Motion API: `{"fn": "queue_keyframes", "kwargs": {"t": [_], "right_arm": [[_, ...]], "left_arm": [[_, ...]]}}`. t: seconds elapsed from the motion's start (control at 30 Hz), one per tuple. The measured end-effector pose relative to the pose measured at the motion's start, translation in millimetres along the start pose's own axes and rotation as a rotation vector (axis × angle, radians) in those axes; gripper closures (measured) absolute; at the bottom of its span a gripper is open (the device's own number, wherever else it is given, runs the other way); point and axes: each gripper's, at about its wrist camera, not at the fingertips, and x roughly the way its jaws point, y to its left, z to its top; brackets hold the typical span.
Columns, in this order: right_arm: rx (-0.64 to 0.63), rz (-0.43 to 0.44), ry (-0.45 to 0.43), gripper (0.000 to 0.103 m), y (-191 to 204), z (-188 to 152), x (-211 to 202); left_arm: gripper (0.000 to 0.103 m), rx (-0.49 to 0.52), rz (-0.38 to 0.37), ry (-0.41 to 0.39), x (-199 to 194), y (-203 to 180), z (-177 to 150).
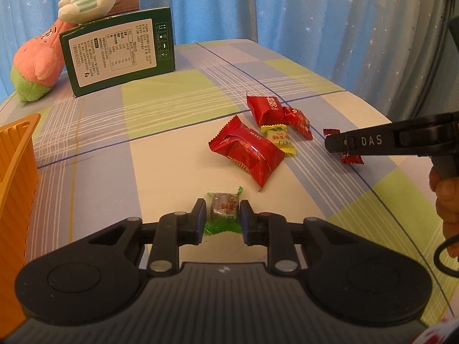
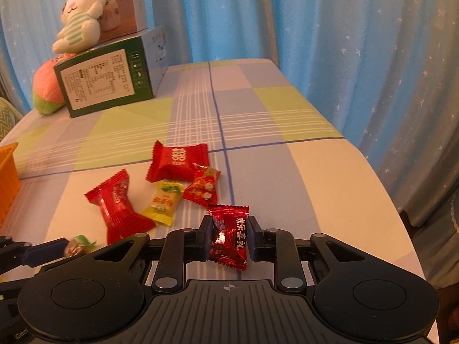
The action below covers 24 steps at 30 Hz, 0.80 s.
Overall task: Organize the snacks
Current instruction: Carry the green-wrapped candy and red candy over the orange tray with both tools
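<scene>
My left gripper is shut on a green-wrapped candy, low over the table; it also shows in the right wrist view. My right gripper is shut on a dark red candy, seen from the left wrist view under the right gripper's finger. On the checked cloth lie a large red packet, a second red packet, a yellow candy and a small red patterned candy.
An orange basket stands at the left edge. A green box, plush toys and more boxes sit at the back left. Blue curtains hang behind. The table edge runs along the right.
</scene>
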Motion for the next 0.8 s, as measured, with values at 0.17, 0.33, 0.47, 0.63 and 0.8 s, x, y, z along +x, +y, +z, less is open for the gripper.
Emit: {"fn": "queue_keyframes", "kwargs": {"t": [0.17, 0.33, 0.47, 0.63, 0.8], "right_arm": [[0.013, 0.014, -0.002, 0.078, 3.1, -6.3, -14.8], [0.058, 0.032, -0.004, 0.078, 5.5, -16.6, -36.7], [0.069, 0.047, -0.007, 0.078, 12.6, -29.4, -59.1], [0.070, 0.054, 0.002, 0.078, 23.2, -51.2, -87.5], [0.071, 0.052, -0.006, 0.078, 33.6, -67.3, -119.3]], "left_arm": [[0.084, -0.023, 0.003, 0.012, -12.6, 0.8, -4.6], [0.084, -0.064, 0.005, 0.018, -36.3, 0.0, -16.1], [0.084, -0.094, 0.013, 0.018, -61.6, 1.3, -26.2], [0.084, -0.120, 0.020, 0.013, -93.9, 2.6, -37.7], [0.084, -0.145, 0.022, 0.007, -126.1, 4.6, -47.6]]}}
